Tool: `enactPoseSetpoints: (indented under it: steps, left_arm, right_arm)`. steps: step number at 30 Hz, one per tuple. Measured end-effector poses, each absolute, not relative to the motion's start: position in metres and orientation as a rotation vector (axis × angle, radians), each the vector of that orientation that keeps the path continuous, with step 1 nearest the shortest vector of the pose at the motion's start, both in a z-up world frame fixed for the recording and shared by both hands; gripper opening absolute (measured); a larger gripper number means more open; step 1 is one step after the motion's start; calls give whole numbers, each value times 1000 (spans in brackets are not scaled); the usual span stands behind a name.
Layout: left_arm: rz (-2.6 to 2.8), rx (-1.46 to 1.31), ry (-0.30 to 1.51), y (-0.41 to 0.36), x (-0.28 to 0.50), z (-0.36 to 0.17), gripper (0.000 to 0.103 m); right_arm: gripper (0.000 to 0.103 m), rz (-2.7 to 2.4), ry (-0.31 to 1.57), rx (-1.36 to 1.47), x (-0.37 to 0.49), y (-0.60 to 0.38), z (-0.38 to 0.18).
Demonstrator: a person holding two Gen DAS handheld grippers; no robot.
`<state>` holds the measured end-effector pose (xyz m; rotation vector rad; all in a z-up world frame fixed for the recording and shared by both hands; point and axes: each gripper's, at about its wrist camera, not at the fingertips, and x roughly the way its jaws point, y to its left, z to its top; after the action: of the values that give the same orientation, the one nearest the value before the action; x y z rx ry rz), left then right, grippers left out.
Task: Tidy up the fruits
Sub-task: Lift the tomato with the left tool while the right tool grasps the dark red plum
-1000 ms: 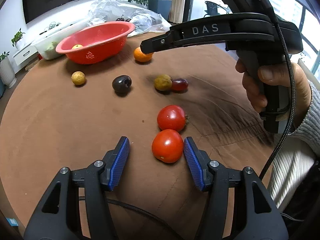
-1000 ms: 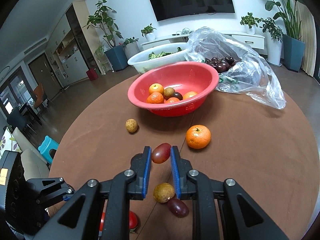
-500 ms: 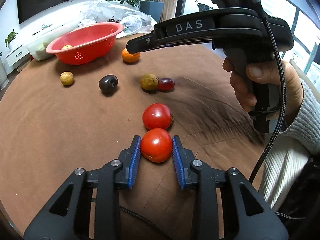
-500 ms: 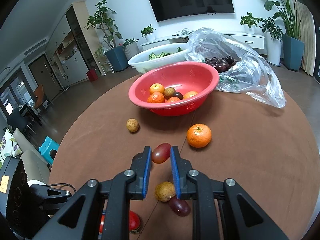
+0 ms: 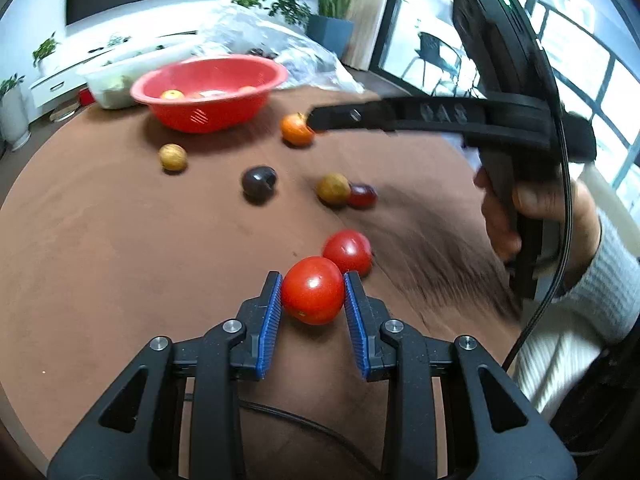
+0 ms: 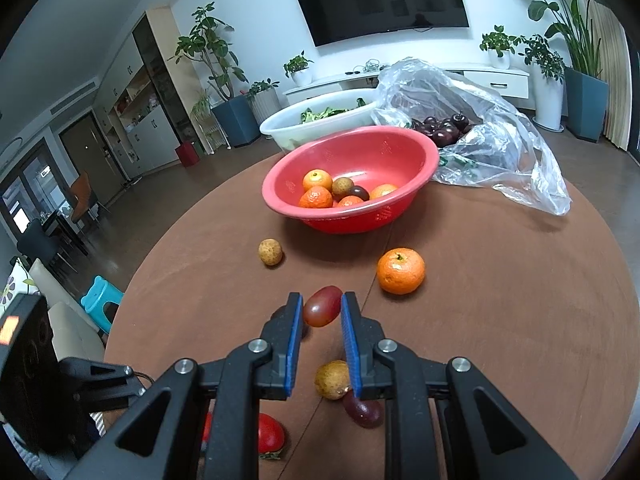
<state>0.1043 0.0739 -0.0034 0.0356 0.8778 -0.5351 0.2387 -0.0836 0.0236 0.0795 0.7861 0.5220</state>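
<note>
My left gripper (image 5: pixel 313 290) is shut on a red tomato (image 5: pixel 313 290), held just off the brown table (image 5: pixel 100 248). A second tomato (image 5: pixel 349 250) lies right behind it. My right gripper (image 6: pixel 320 310) is shut on a small dark-red grape (image 6: pixel 322 306), held above the table; in the left wrist view it hangs over the orange (image 5: pixel 296 130). The red basket (image 6: pixel 352 178) at the back holds several oranges and small fruits. Loose on the table lie an orange (image 6: pixel 401 271), two tan longans (image 6: pixel 270 251) (image 6: pixel 332 380), a dark plum (image 5: pixel 259 182) and another grape (image 6: pixel 362 410).
A clear plastic bag (image 6: pixel 480 128) with dark cherries lies right of the basket. A white tub (image 6: pixel 316 120) of greens stands behind it. The person's hand (image 5: pixel 532 208) and grey sleeve hold the right gripper at the table's right side. The table's round edge runs close at the left.
My left gripper closed its jaws onto the near tomato and lifted it slightly toward the second tomato. The right gripper has kept still with its grape.
</note>
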Motion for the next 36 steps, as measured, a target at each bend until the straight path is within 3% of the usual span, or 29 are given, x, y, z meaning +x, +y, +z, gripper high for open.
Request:
enactPoseSetpoints:
  steps: [36]
  left_arm:
    - [-451, -73, 815, 96, 168, 39, 29]
  right_arm:
    - [21, 563, 778, 207, 246, -93, 36]
